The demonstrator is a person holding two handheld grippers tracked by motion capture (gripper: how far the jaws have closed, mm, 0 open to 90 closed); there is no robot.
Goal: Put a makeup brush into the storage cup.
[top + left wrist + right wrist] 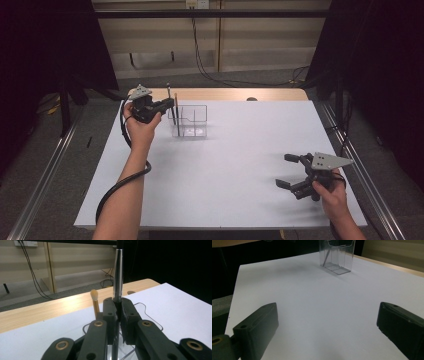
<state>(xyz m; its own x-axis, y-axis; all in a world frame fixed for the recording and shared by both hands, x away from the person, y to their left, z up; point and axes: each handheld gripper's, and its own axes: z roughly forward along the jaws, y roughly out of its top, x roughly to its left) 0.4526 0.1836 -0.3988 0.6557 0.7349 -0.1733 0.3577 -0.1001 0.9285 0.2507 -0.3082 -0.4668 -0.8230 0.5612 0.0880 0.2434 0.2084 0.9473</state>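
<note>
At five o'clock on the white tabletop (225,175), the right tongs (289,172) hover spread. At eleven, the left tongs (119,315) pinch a slim silver-and-black brush handle (117,277) upright in the clear plastic organiser (192,122), beside a tan-tipped brush (94,300). Beyond lie grey floor (250,77) and beige wall (265,35).

Two grippers are present: the left gripper (167,104) and the right gripper (287,171), each carried by one hand, for two hands in total. One clear acrylic organizer (190,121) stands on the one white counter (225,165). Two brushes stand upright at the organizer: one brush with a silver ferrule (117,277) and one brush with an orange handle (95,305). Two cables trail, one from each gripper. One grey three-cornered plate tops each gripper, two altogether.
</note>
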